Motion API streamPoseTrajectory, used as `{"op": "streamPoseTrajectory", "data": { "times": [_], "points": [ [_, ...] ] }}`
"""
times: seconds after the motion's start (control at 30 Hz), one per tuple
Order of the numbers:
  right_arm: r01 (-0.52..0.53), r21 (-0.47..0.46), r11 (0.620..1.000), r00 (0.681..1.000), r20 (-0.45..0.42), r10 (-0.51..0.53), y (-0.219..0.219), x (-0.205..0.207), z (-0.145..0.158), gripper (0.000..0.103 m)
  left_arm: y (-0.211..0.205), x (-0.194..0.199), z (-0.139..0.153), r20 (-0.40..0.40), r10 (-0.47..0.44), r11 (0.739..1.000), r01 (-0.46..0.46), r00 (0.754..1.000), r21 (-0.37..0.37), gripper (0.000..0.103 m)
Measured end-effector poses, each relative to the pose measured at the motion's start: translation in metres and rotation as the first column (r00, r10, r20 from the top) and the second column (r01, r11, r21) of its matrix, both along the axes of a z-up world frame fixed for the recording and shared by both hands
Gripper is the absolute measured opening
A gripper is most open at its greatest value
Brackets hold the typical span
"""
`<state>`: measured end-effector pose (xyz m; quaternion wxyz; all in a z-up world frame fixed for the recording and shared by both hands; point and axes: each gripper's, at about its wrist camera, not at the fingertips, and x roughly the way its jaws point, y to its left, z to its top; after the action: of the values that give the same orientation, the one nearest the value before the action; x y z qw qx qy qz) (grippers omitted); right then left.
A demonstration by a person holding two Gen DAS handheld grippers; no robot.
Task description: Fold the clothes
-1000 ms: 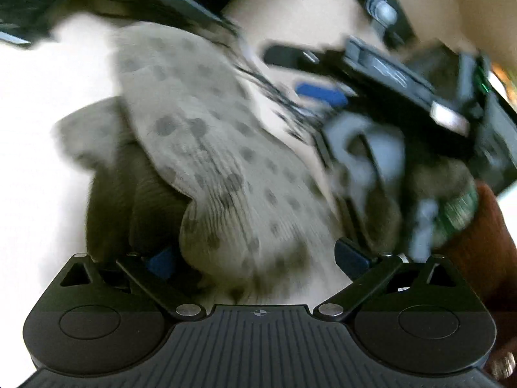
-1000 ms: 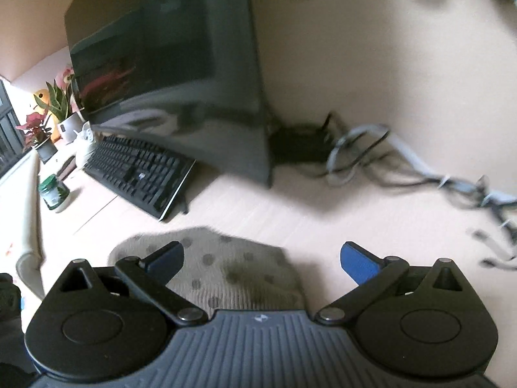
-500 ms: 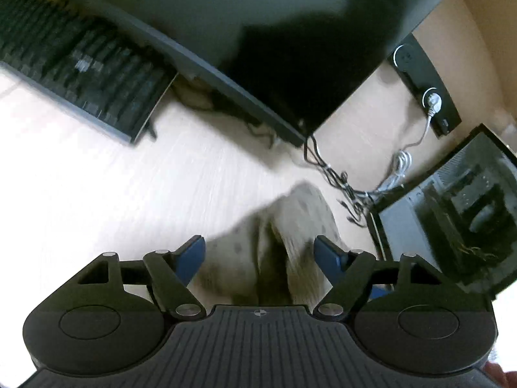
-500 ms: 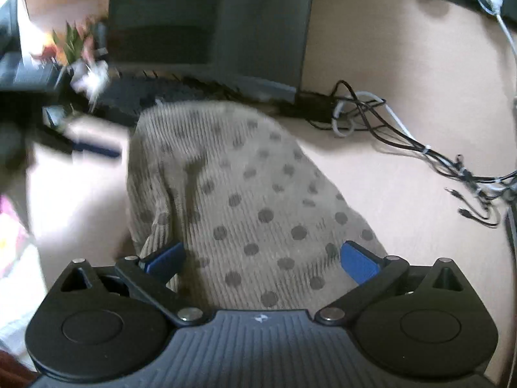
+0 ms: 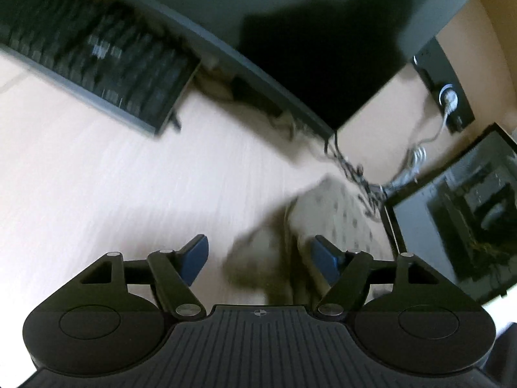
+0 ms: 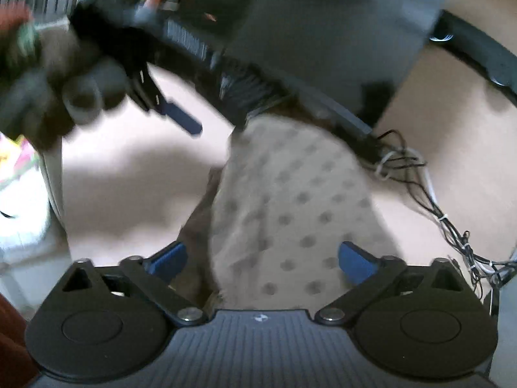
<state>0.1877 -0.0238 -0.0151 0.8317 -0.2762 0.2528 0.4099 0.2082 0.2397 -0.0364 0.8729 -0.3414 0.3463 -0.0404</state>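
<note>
A beige polka-dot garment (image 6: 290,207) lies bunched on the light wooden desk (image 6: 129,187). My right gripper (image 6: 261,260) is open just above its near end, with cloth lying between the spread fingers and not pinched. The left wrist view shows the same garment (image 5: 326,213), blurred, ahead and to the right. My left gripper (image 5: 258,255) is open over the garment's near edge, which sits by the right pad (image 5: 324,260). In the right wrist view, a gloved hand (image 6: 74,97) holds the left gripper at upper left, its blue pad (image 6: 182,119) above the desk.
A dark monitor (image 5: 290,32) and a black keyboard (image 5: 97,64) stand behind the garment. Tangled cables (image 6: 452,226) run along the right. A power strip (image 5: 446,90) and a dark computer case (image 5: 468,226) sit on the right side. Bare desk lies to the left (image 5: 80,177).
Both views are blurred by motion. The garment has come down onto the desk beside the cables. The left gripper has swung into the right view's upper left. Both grippers stay open.
</note>
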Motion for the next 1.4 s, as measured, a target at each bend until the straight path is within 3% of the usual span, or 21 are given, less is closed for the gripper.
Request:
{"op": "streamPoseTrajectory", "data": {
  "times": [0.07, 0.1, 0.17, 0.2, 0.23, 0.37, 0.4, 0.5, 0.53, 0.6, 0.77, 0.8, 0.9, 0.97, 1.03, 1.2, 1.27, 1.33, 1.4],
  "points": [
    [0.024, 0.027, 0.999, 0.998, -0.053, -0.022, -0.005, 0.012, 0.003, 0.087, 0.0, -0.007, -0.005, -0.011, -0.001, 1.0, 0.001, 1.0, -0.029, 0.076],
    [0.036, 0.04, 0.999, 0.996, -0.08, -0.033, -0.007, 0.019, 0.005, 0.074, 0.0, -0.011, -0.007, -0.017, -0.002, 0.999, 0.001, 1.0, -0.043, 0.076],
    [0.062, 0.065, 0.996, 0.99, -0.134, -0.053, -0.012, 0.031, 0.008, 0.059, 0.0, -0.018, -0.012, -0.028, -0.003, 0.997, 0.001, 1.0, -0.072, 0.077],
    [0.076, 0.077, 0.994, 0.985, -0.161, -0.063, -0.014, 0.037, 0.01, 0.044, 0.0, -0.022, -0.014, -0.033, -0.004, 0.996, 0.001, 0.999, -0.086, 0.078],
    [0.09, 0.088, 0.992, 0.98, -0.187, -0.072, -0.017, 0.043, 0.012, 0.04, 0.0, -0.025, -0.016, -0.037, -0.007, 0.995, 0.003, 0.999, -0.1, 0.08],
    [0.096, 0.071, 0.993, 0.986, -0.144, -0.085, -0.03, 0.058, 0.023, 0.041, -0.024, -0.02, -0.026, -0.047, -0.09, 0.987, 0.083, 0.995, -0.134, 0.081],
    [0.077, 0.052, 0.996, 0.991, -0.114, -0.07, -0.031, 0.054, 0.02, 0.046, -0.034, -0.017, -0.029, -0.052, -0.115, 0.985, 0.107, 0.992, -0.134, 0.081],
    [0.016, 0.029, 0.999, 0.999, -0.031, -0.015, -0.031, 0.04, 0.007, 0.076, -0.065, -0.006, -0.033, -0.061, -0.162, 0.984, 0.157, 0.985, -0.088, 0.079],
    [-0.004, 0.027, 1.0, 1.0, -0.004, 0.004, -0.031, 0.036, 0.003, 0.081, -0.073, -0.002, -0.034, -0.065, -0.167, 0.984, 0.163, 0.984, -0.071, 0.073],
    [-0.036, -0.006, 0.999, 0.999, 0.04, 0.036, -0.025, 0.033, -0.01, 0.083, -0.082, 0.001, -0.036, -0.073, -0.159, 0.986, 0.155, 0.985, -0.067, 0.064],
    [-0.07, -0.077, 0.995, 0.977, 0.196, 0.084, -0.013, 0.015, -0.031, 0.083, -0.081, -0.004, -0.035, -0.07, -0.132, 0.989, 0.127, 0.989, -0.073, 0.055],
    [-0.066, -0.075, 0.995, 0.97, 0.228, 0.082, -0.01, 0.012, -0.032, 0.081, -0.079, -0.005, -0.036, -0.073, -0.126, 0.989, 0.12, 0.989, -0.081, 0.048],
    [-0.003, -0.011, 1.0, 0.986, 0.167, 0.004, -0.008, 0.027, -0.019, 0.034, -0.077, -0.004, -0.04, -0.097, -0.108, 0.99, 0.099, 0.989, -0.1, 0.03],
    [0.043, 0.073, 0.996, 0.997, 0.063, -0.048, -0.019, 0.046, 0.005, 0.02, -0.082, 0.001, -0.042, -0.1, -0.12, 0.987, 0.109, 0.988, -0.116, 0.029],
    [0.06, 0.121, 0.991, 0.997, 0.042, -0.065, -0.03, 0.059, 0.03, 0.016, -0.091, 0.007, -0.044, -0.091, -0.147, 0.982, 0.135, 0.985, -0.134, 0.029],
    [-0.061, 0.077, 0.995, 0.996, 0.07, 0.055, -0.038, 0.051, 0.065, 0.012, -0.114, 0.025, -0.05, -0.066, -0.213, 0.964, 0.199, 0.975, -0.178, 0.03],
    [-0.135, 0.009, 0.991, 0.988, 0.073, 0.134, -0.037, 0.034, 0.054, 0.012, -0.113, 0.024, -0.05, -0.067, -0.221, 0.96, 0.205, 0.973, -0.191, 0.034],
    [-0.178, -0.061, 0.982, 0.982, 0.057, 0.182, -0.035, 0.019, 0.03, 0.012, -0.095, 0.009, -0.046, -0.079, -0.18, 0.969, 0.163, 0.98, -0.184, 0.051],
    [-0.209, -0.117, 0.971, 0.976, 0.043, 0.215, -0.032, 0.008, 0.006, 0.012, -0.072, -0.008, -0.039, -0.096, -0.12, 0.98, 0.103, 0.988, -0.17, 0.053]
  ]
}}
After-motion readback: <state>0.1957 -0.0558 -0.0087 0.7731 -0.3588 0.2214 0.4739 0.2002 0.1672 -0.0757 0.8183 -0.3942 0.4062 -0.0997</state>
